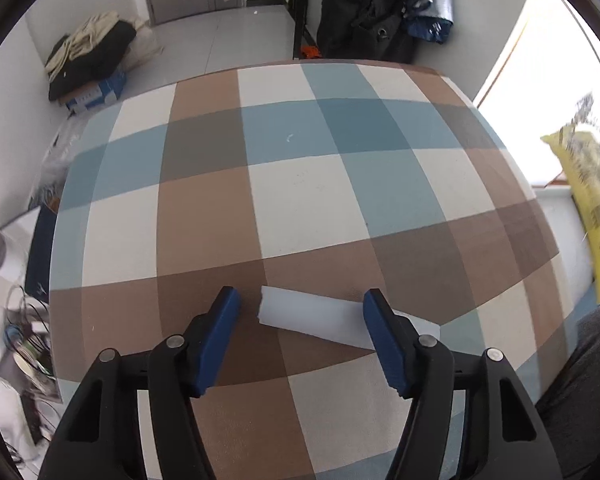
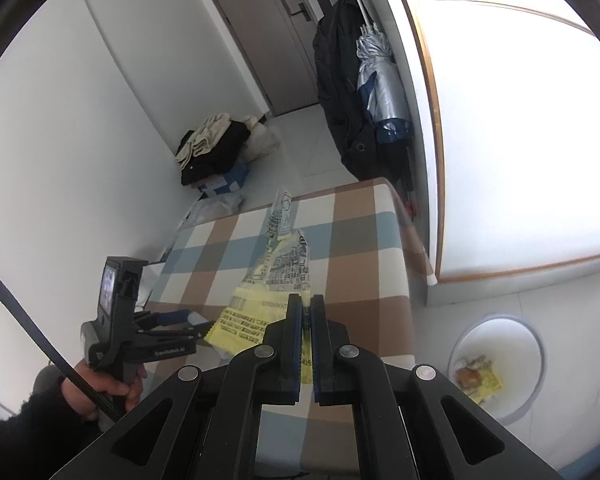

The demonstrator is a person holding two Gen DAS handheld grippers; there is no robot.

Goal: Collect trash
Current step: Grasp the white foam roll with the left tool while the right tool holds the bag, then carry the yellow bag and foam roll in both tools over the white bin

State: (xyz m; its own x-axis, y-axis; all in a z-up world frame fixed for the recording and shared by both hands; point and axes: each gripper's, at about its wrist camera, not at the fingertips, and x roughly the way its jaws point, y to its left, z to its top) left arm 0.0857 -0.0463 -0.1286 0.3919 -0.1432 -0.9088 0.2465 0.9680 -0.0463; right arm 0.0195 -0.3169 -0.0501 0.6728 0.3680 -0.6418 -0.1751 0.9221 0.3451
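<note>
My left gripper tilts steeply down, jaws apart around the white block; right gripper clamps the yellow wrapper, bin at 4 o'clock.

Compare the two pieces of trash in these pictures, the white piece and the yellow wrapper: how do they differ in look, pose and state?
The white piece is plain and block-like; the yellow wrapper is thin, crinkled and printed with black text. The white piece lies flat on the checked tablecloth between the left gripper's parted jaws, unpinched; the yellow wrapper hangs lifted, clamped in the shut right gripper. Both are above the same table.
</note>
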